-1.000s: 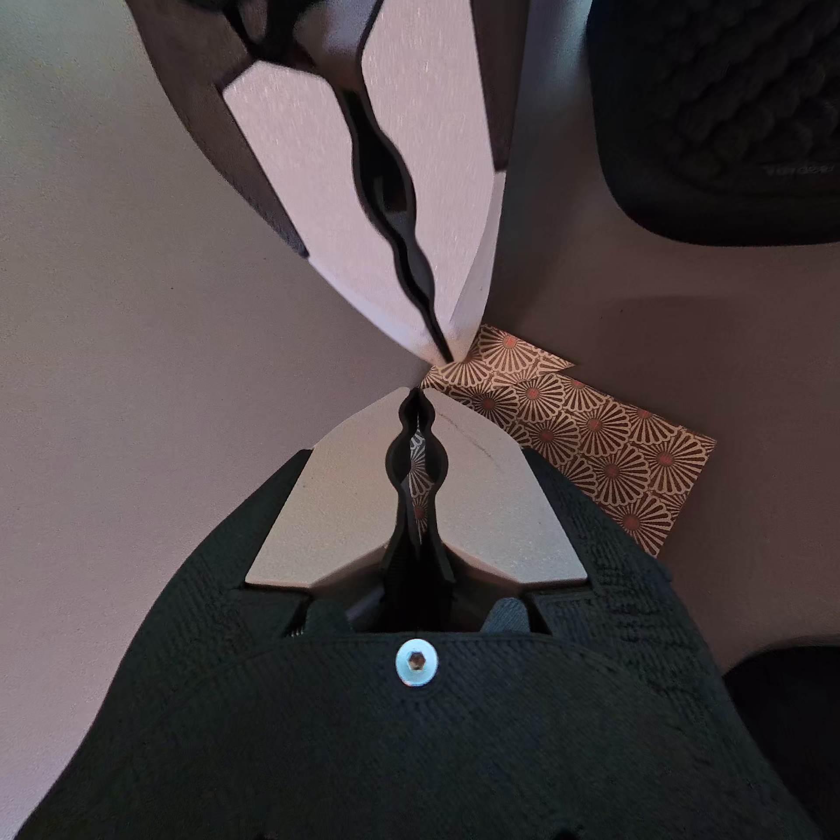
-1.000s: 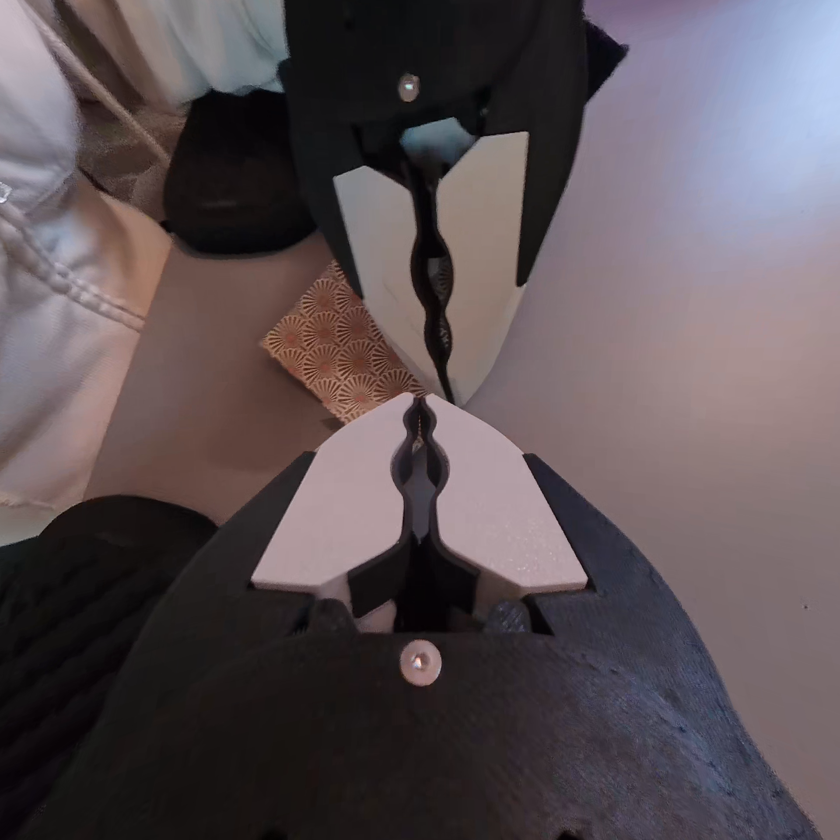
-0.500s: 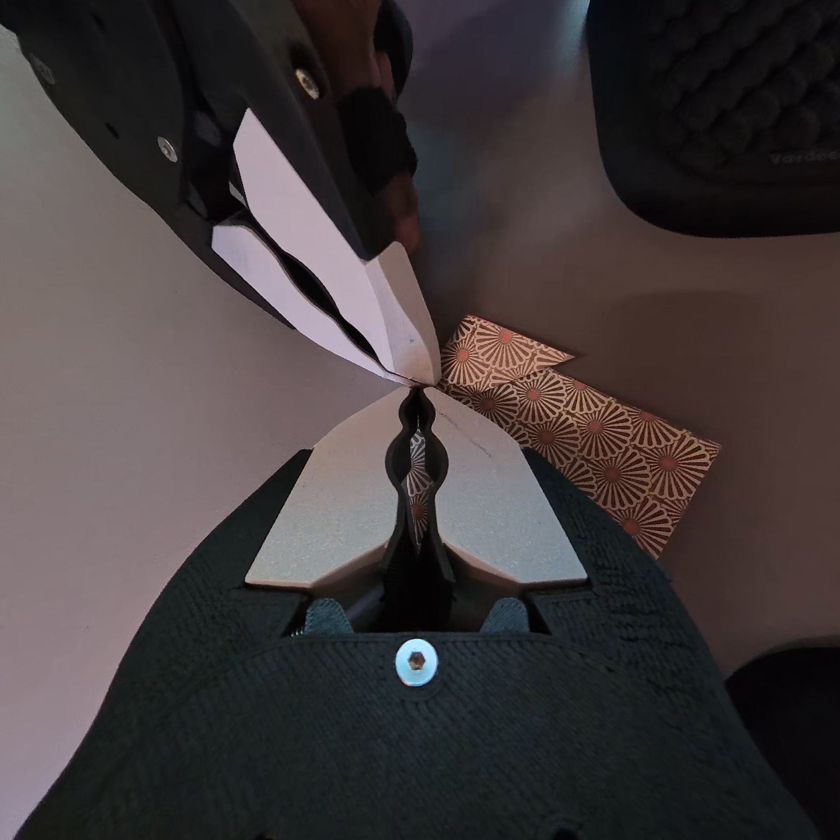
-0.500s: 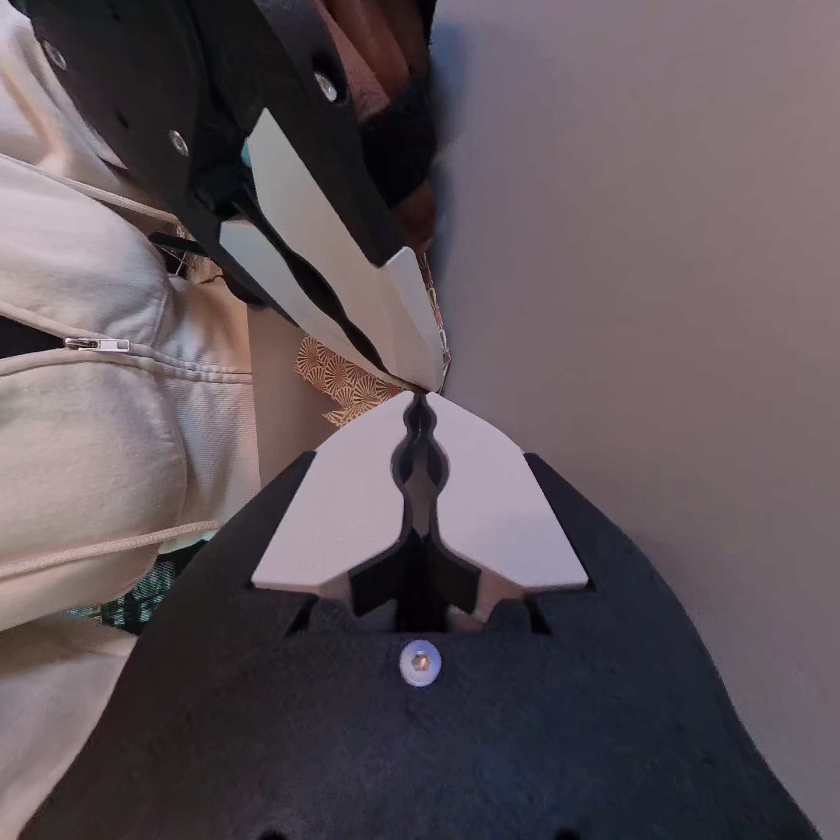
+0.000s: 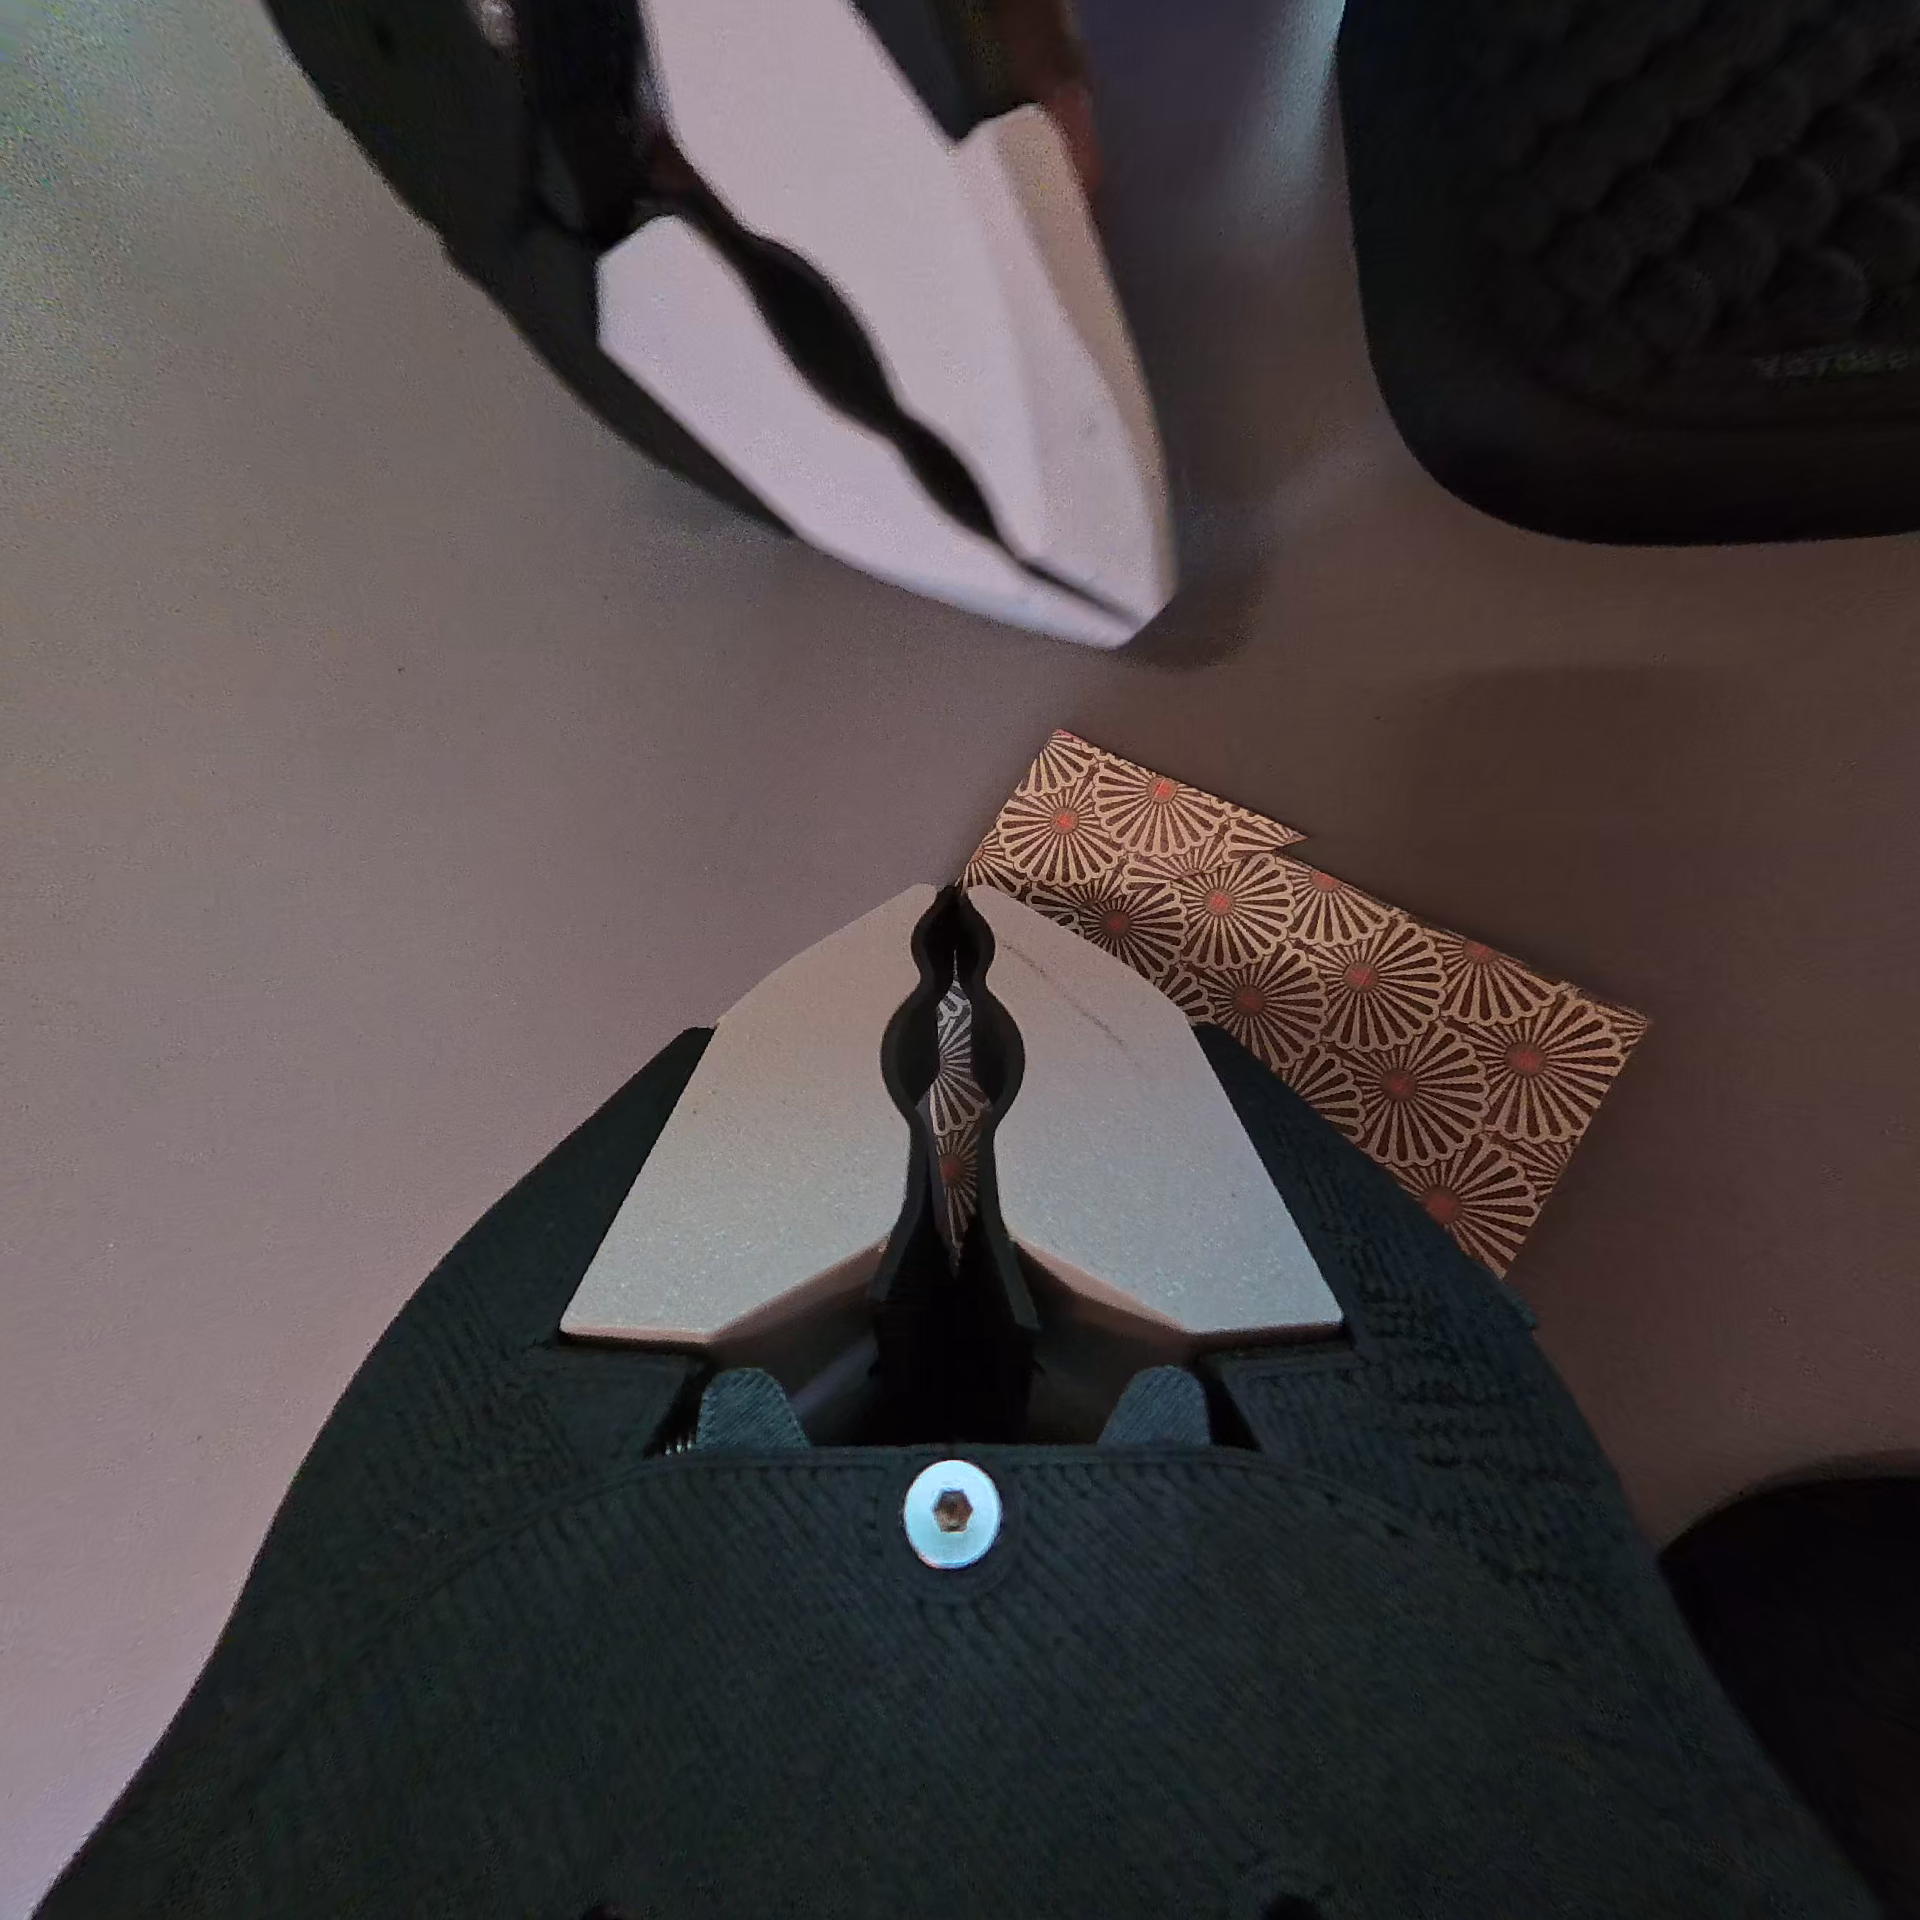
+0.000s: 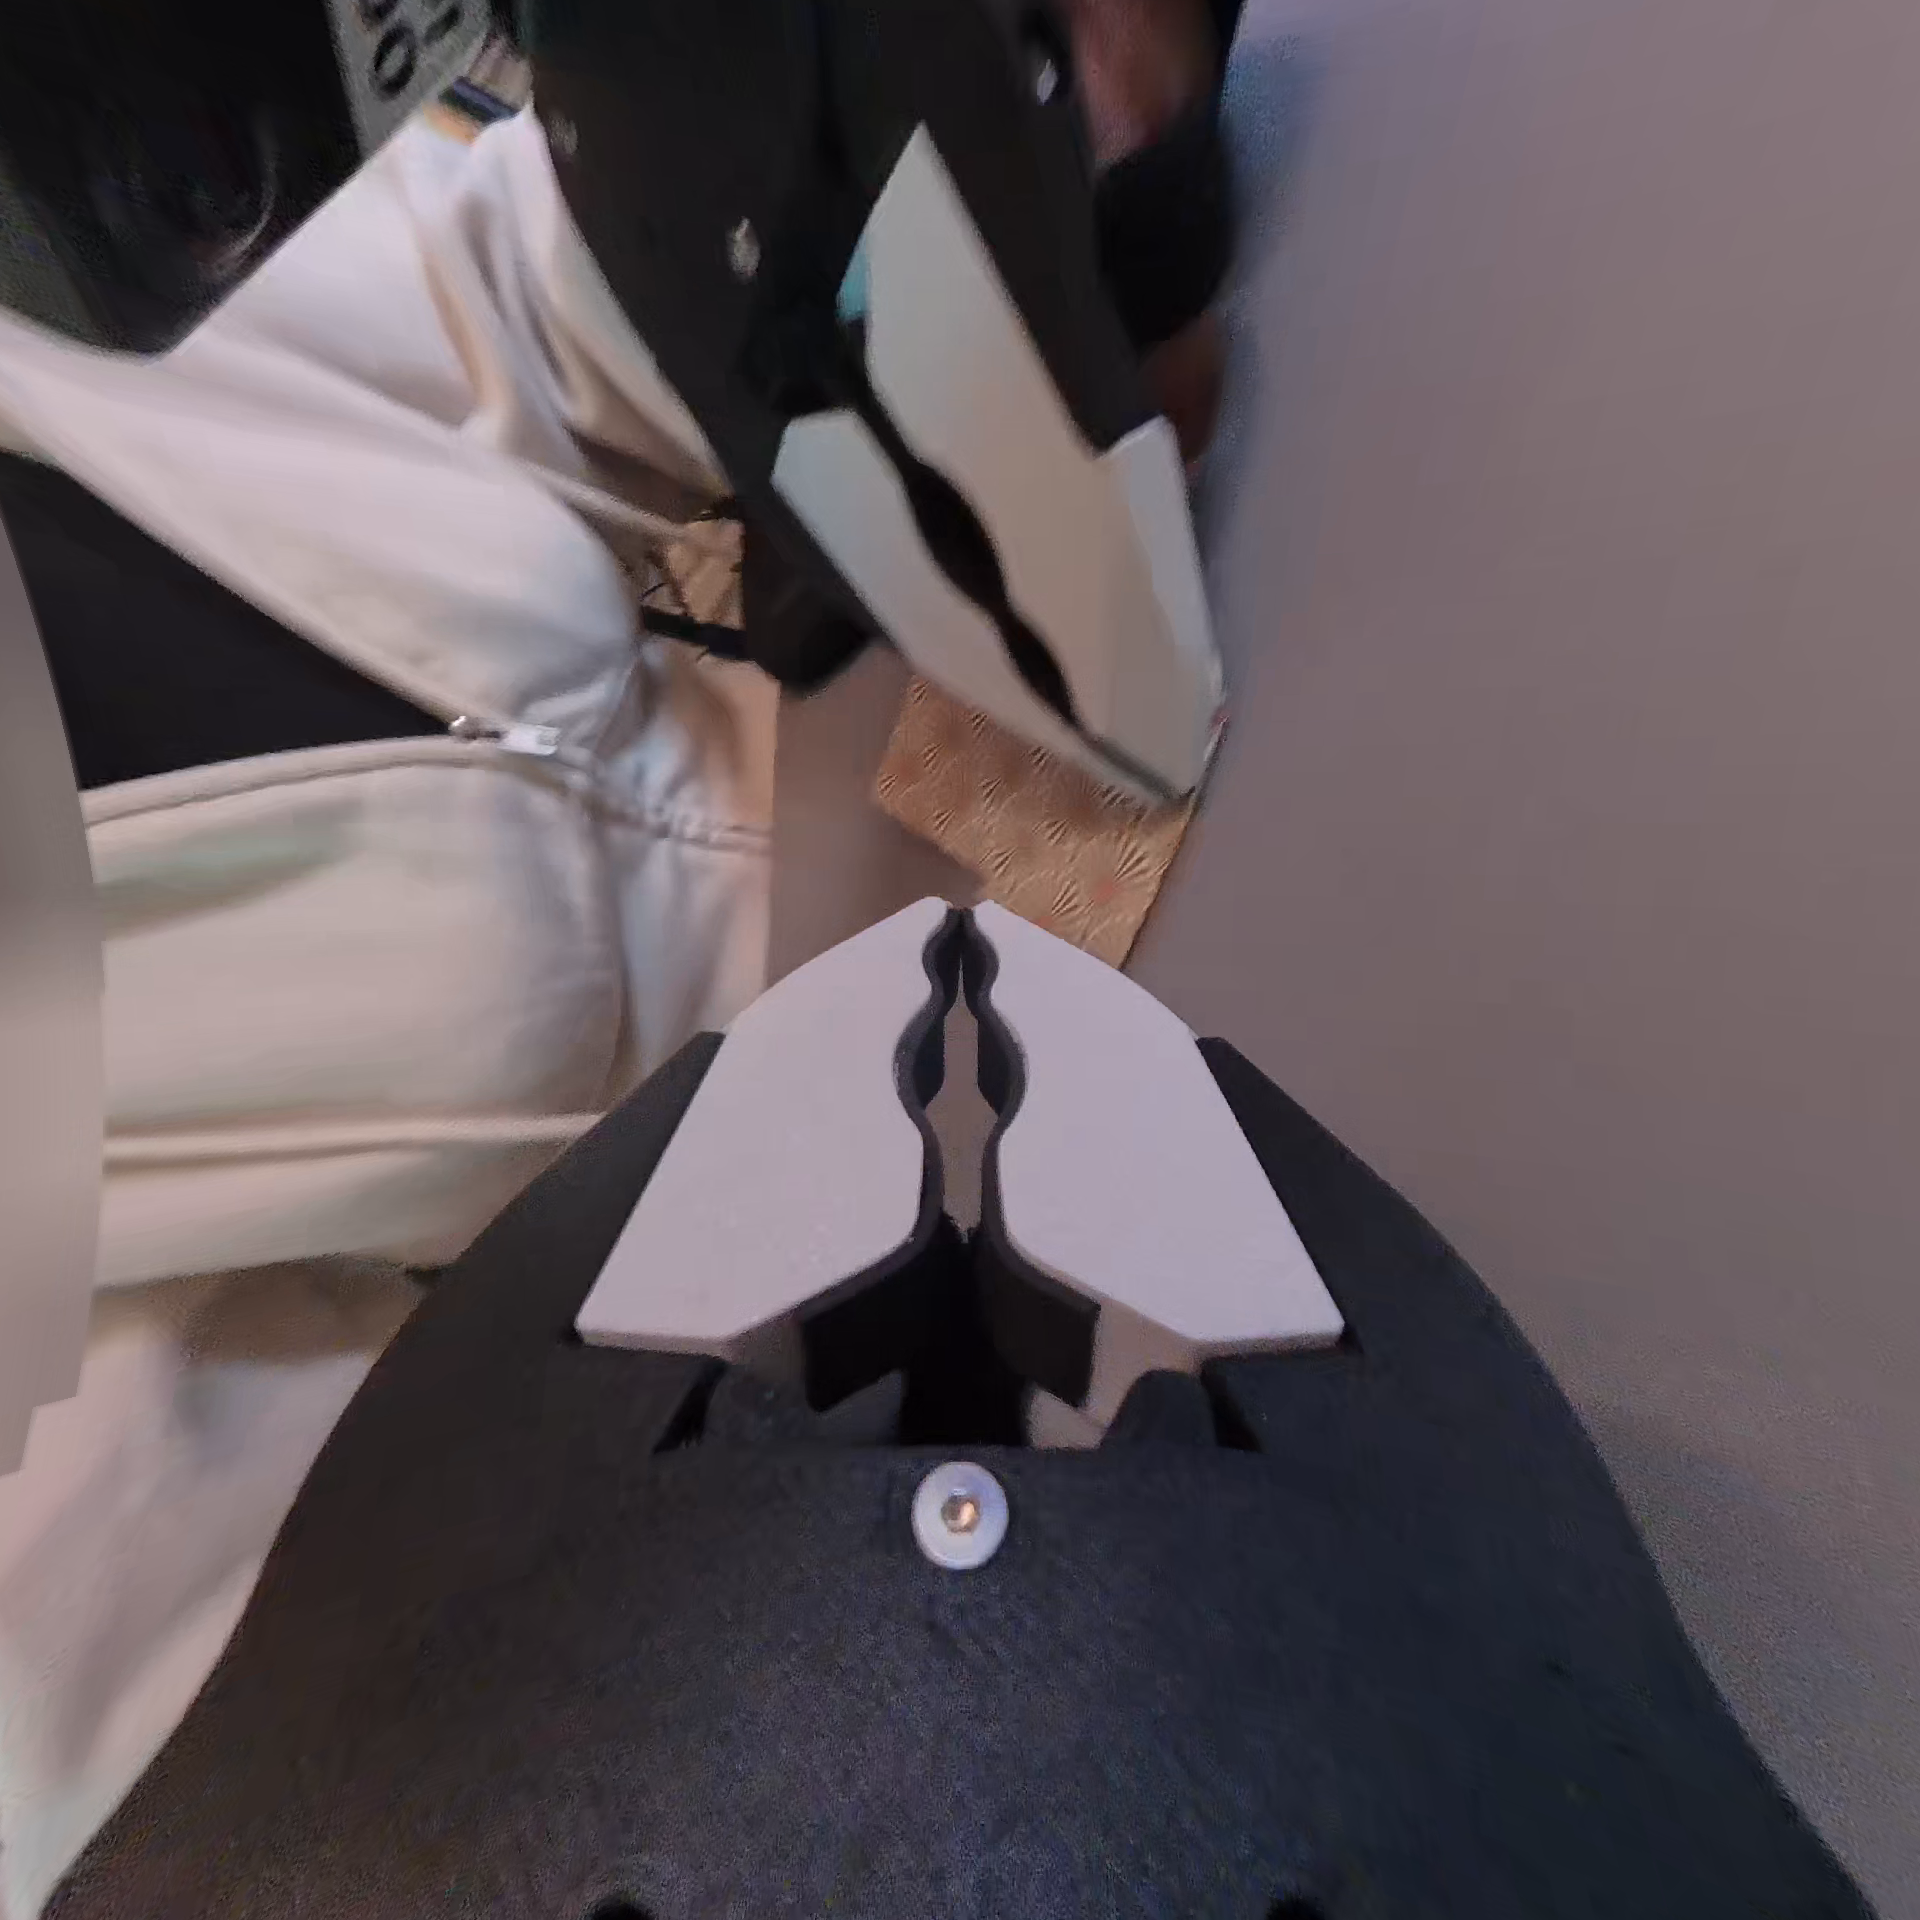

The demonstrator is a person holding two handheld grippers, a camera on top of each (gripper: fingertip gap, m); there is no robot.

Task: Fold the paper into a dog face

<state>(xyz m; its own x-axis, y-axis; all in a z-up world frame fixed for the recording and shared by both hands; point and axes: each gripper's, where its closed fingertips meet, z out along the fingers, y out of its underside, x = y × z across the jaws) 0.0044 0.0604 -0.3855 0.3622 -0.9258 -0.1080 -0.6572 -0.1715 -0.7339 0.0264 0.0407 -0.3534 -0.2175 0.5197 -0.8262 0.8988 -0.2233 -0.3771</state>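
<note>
Left gripper clenched on paper: patterned strip visible in slot between its fingers, rest of folded sheet lying flat on grey table to right of fingertips. Beyond, right gripper hangs above table, apart from paper, jaws pressed together, holding nothing. Dark textured cushion far right. In right wrist view, cream jacket behind paper.
</note>
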